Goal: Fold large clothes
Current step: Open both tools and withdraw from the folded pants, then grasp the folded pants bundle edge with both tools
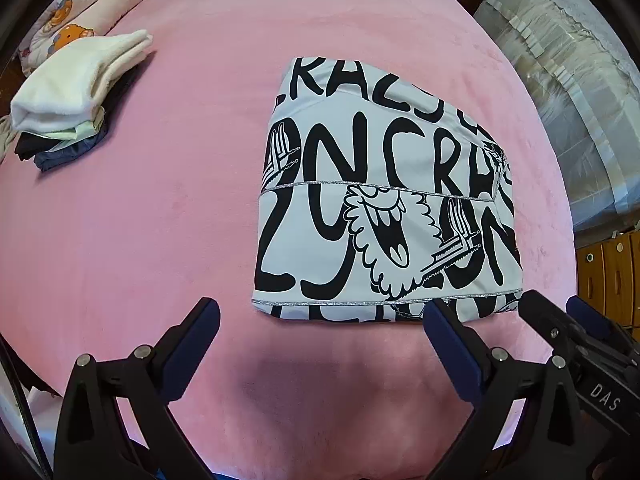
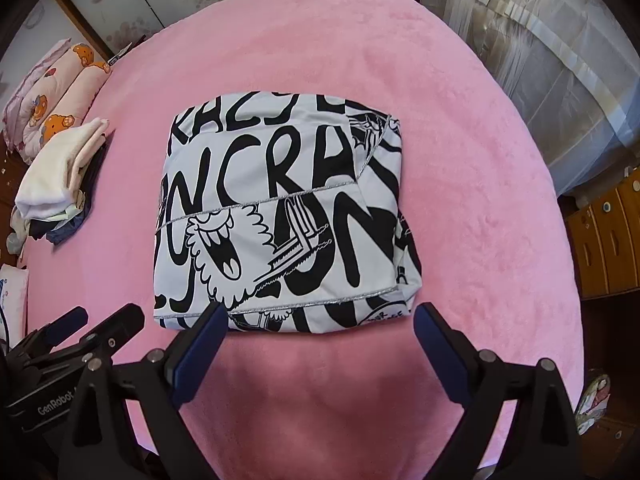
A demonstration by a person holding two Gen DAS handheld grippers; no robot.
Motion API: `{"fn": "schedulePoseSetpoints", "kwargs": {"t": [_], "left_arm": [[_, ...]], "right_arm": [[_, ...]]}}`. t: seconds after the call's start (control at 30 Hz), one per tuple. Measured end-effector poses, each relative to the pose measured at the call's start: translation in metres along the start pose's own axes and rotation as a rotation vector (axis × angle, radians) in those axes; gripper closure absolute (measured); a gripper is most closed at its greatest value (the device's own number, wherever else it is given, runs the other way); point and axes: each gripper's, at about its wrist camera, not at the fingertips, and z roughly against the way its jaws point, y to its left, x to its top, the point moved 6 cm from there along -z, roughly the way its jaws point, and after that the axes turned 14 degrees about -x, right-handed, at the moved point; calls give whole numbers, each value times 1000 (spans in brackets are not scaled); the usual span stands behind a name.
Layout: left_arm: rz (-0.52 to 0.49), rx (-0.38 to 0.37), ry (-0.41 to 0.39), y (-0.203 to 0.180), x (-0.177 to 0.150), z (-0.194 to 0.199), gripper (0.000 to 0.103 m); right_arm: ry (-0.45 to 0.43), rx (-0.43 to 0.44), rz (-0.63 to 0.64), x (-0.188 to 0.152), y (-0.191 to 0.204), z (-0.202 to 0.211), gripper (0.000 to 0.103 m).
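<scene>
Pink bed [image 2: 460,128], our folded black-and-white garment [image 2: 280,216] near its middle, our left gripper [image 1: 322,316] and right gripper [image 2: 320,320] wide open, holding nothing, folded clothes pile [image 1: 76,92] by the bed's left edge

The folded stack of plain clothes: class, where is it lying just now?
In both views the stack of plain clothes sits at the far left of the pink bed, beside the bear-print bedding, left of the printed garment.

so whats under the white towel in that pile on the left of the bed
Under the folded white towel lie a pale green piece, something black and a blue one at the bottom. Only their edges show; the towel covers the rest.
</scene>
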Motion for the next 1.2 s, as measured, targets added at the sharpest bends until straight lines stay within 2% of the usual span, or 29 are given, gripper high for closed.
{"fn": "schedulePoseSetpoints", "kwargs": {"t": [0.27,0.43,0.6,0.87,1.2], "left_arm": [[-25,8,-5,-5,3,3,2],[-9,-56,16,-5,5,-6,2],[9,-86,50,1,8,-29,2],[92,-162,93,26,19,-74,2],[111,-195,167,51,35,-119,2]], "right_arm": [[-4,-5,28,2,1,1,8],[-5,43,24,3,-1,-5,9],[-13,40,52,7,-9,-28,9],[95,259,-83,30,-39,-93,9],[232,405,-148,53,-53,-159,9]]}}
